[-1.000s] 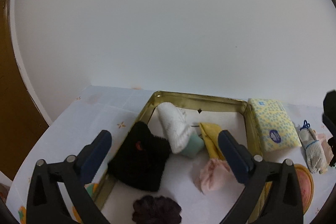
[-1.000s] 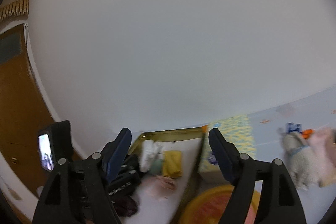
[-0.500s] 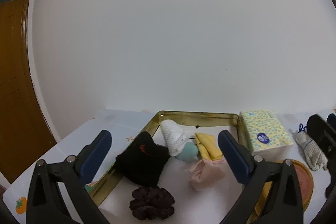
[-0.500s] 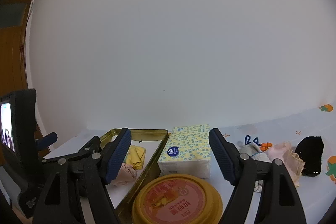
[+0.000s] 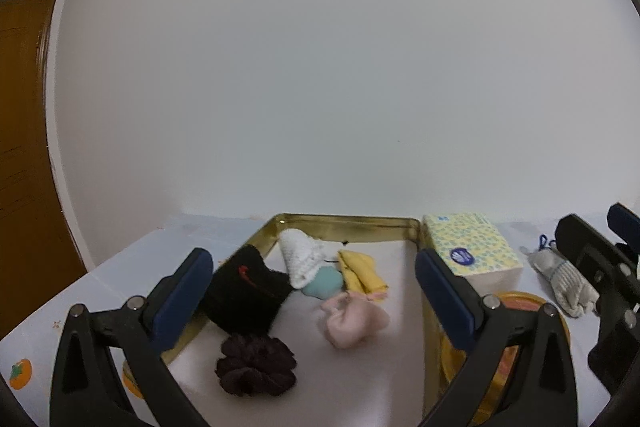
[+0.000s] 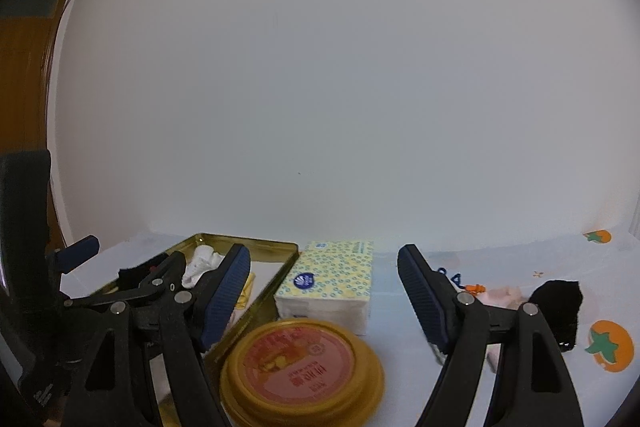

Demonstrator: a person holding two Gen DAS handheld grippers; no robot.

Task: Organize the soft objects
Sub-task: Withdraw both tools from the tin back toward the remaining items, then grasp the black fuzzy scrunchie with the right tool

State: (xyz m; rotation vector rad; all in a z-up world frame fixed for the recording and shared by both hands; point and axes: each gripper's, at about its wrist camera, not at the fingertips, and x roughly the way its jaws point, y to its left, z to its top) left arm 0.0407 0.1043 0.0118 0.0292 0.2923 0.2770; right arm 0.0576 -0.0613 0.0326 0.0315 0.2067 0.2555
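A gold tin tray (image 5: 352,223) holds a black cloth (image 5: 248,291), a white knit piece (image 5: 300,255), a teal piece (image 5: 324,283), a yellow cloth (image 5: 360,271), a pink cloth (image 5: 352,319) and a dark scrunchie (image 5: 256,367). My left gripper (image 5: 312,291) is open and empty above the tray's near side. My right gripper (image 6: 324,291) is open and empty over the tissue pack (image 6: 332,283) and round lid (image 6: 300,367). A grey knit glove (image 5: 560,279), a pink cloth (image 6: 500,295) and a black cloth (image 6: 560,307) lie on the table to the right.
The tissue pack (image 5: 472,251) stands against the tray's right wall, the yellow round lid (image 5: 516,303) in front of it. A white wall rises just behind the table. A brown door (image 5: 20,147) is at the left. The tablecloth has orange fruit prints (image 6: 608,347).
Both grippers have pulled back and levelled out, so the tray and table items sit lower and farther in view. Both stayed open and empty.
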